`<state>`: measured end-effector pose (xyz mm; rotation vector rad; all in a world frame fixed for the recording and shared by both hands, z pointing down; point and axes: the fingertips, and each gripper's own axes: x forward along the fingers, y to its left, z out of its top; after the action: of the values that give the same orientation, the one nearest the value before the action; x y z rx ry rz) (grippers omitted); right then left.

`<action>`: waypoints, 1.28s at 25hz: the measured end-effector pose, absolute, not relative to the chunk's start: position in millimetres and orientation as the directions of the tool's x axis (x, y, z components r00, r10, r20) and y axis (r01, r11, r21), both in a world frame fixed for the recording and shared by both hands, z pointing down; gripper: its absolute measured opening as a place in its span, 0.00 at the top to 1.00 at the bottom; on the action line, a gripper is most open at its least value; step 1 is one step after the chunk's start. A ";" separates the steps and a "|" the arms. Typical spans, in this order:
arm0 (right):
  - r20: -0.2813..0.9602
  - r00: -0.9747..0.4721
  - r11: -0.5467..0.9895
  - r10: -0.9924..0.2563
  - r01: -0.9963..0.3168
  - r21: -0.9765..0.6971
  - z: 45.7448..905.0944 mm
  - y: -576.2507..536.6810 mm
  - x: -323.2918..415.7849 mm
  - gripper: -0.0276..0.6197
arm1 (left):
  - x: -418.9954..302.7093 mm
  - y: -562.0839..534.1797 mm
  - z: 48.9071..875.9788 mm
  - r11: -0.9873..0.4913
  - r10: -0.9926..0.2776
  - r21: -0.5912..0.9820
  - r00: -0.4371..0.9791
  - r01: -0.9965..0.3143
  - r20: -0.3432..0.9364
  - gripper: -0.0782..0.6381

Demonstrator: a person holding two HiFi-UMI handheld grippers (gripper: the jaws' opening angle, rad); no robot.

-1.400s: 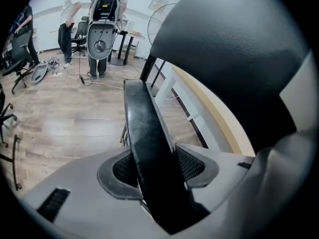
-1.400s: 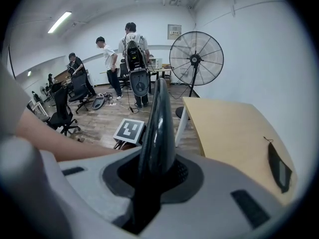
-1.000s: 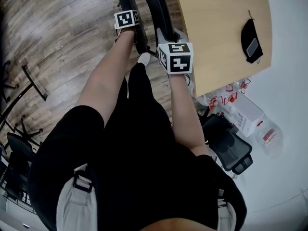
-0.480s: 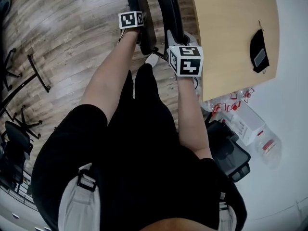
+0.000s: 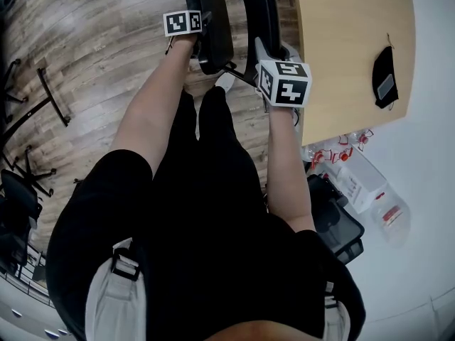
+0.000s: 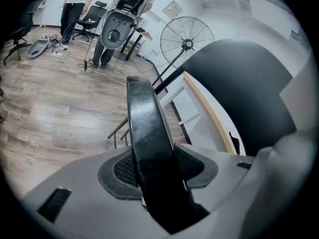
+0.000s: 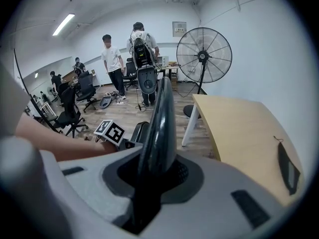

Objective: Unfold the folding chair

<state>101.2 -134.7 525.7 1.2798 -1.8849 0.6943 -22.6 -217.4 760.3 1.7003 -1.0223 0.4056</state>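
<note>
The black folding chair stands on the wood floor in front of me, beside the table. Its seat is tilted away from the backrest. My left gripper is shut on the seat's rim, which runs up between the pads. My right gripper is shut on the thin top edge of the backrest. In the left gripper view the backrest fills the right side. The left gripper's marker cube shows in the right gripper view.
A light wooden table stands close on the right, with a black pouch on it. Bottles and a white box lie below it, beside a black office chair. A pedestal fan, office chairs and several people are farther off.
The left gripper has moved away from the backrest with the seat rim in it, and the seat now shows more of its face. The right gripper has shifted slightly along with the backrest.
</note>
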 end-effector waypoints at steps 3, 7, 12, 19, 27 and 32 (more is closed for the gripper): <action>0.815 -0.227 0.359 -0.533 -0.933 -0.025 527.9 -132.9 95.6 0.85 | -31.6 -214.3 763.7 -0.074 -0.433 0.623 0.588 -0.778 0.683 0.62; 0.820 -0.221 0.343 -0.528 -0.939 -0.031 533.2 -134.7 103.6 0.85 | -46.8 -209.6 772.9 -0.067 -0.424 0.643 0.605 -0.763 0.674 0.61; 0.820 -0.225 0.322 -0.526 -0.945 -0.053 540.8 -137.7 111.8 0.84 | -67.0 -206.0 786.3 -0.068 -0.429 0.678 0.635 -0.732 0.642 0.61; 0.818 -0.252 0.324 -0.517 -0.942 -0.085 552.8 -138.9 112.1 0.84 | -101.0 -198.9 808.6 -0.056 -0.441 0.711 0.656 -0.701 0.612 0.60; 0.810 -0.269 0.323 -0.520 -0.941 -0.106 563.1 -139.7 116.6 0.84 | -122.3 -193.6 827.4 -0.049 -0.460 0.725 0.659 -0.688 0.595 0.59; 0.811 -0.287 0.320 -0.509 -0.938 -0.132 570.9 -142.0 126.3 0.84 | -133.2 -192.2 839.7 -0.056 -0.472 0.742 0.673 -0.668 0.570 0.58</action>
<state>126.3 -142.0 570.9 1.2768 -1.9202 0.8206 -133.2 -192.2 839.7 1.6986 -0.9301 0.2058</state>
